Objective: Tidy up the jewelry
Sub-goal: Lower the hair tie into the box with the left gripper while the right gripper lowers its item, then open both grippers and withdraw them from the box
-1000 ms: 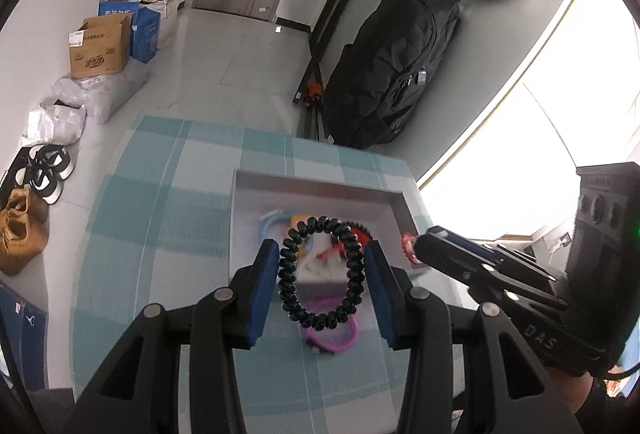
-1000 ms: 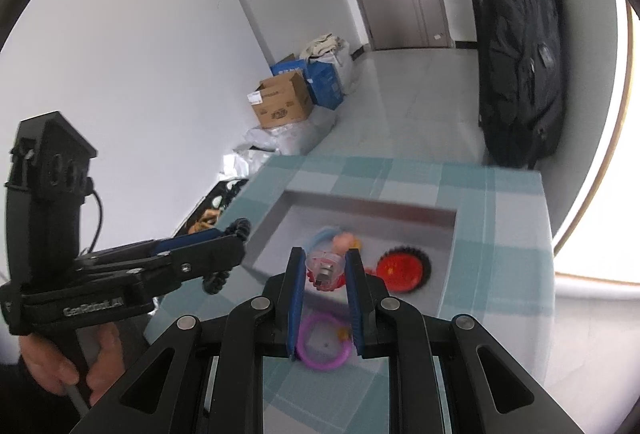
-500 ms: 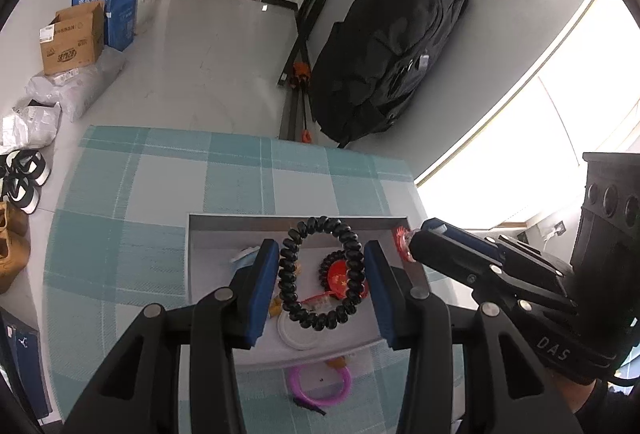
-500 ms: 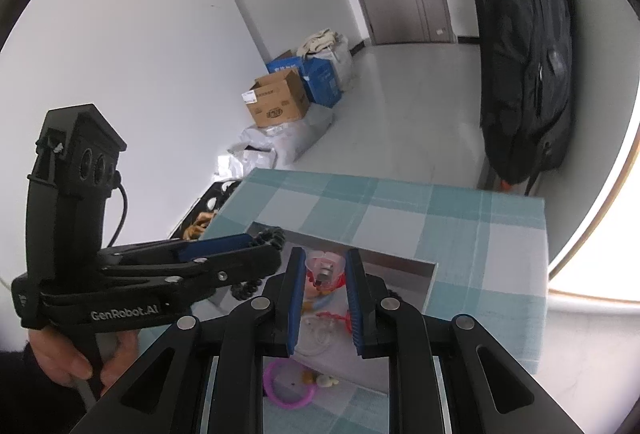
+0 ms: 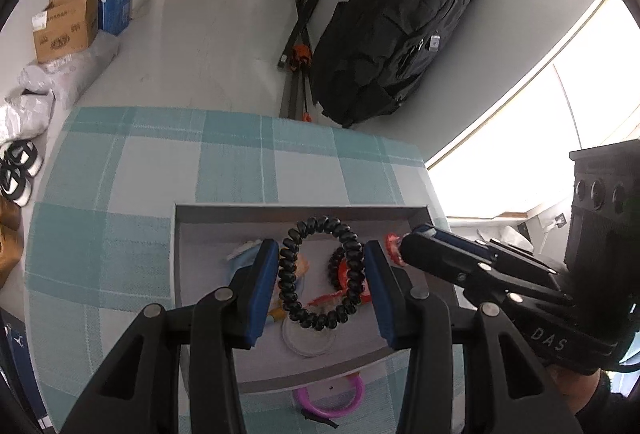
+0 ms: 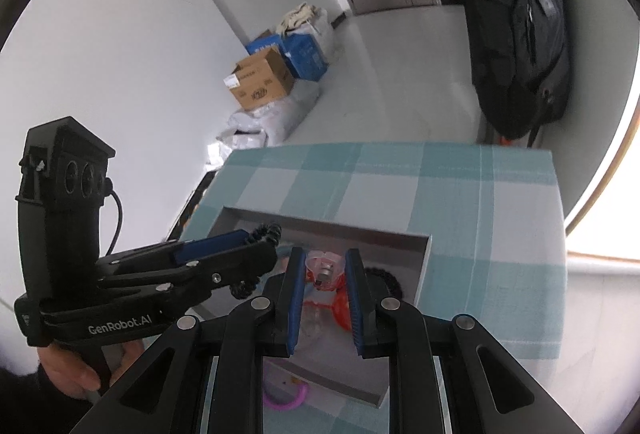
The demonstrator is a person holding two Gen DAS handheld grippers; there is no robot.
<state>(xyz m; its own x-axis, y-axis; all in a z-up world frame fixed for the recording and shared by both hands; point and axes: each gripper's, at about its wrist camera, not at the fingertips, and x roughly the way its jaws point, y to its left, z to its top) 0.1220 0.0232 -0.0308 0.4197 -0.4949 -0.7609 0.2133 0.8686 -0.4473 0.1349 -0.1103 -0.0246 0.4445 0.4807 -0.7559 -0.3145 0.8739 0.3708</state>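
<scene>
Held over the grey tray [image 5: 208,218] for dropping in: black spiral bracelet [image 5: 320,274] pinched by left tongs [image 5: 320,266], small pink trinket [image 6: 324,266] pinched by right tongs [image 6: 322,274].

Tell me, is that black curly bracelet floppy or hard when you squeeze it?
Probably springy: the black curly bracelet looks squeezed into an oval in the left gripper jaws. It holds its loop without drooping, so likely not floppy. Its bumpy coils probably resist slipping.
</scene>
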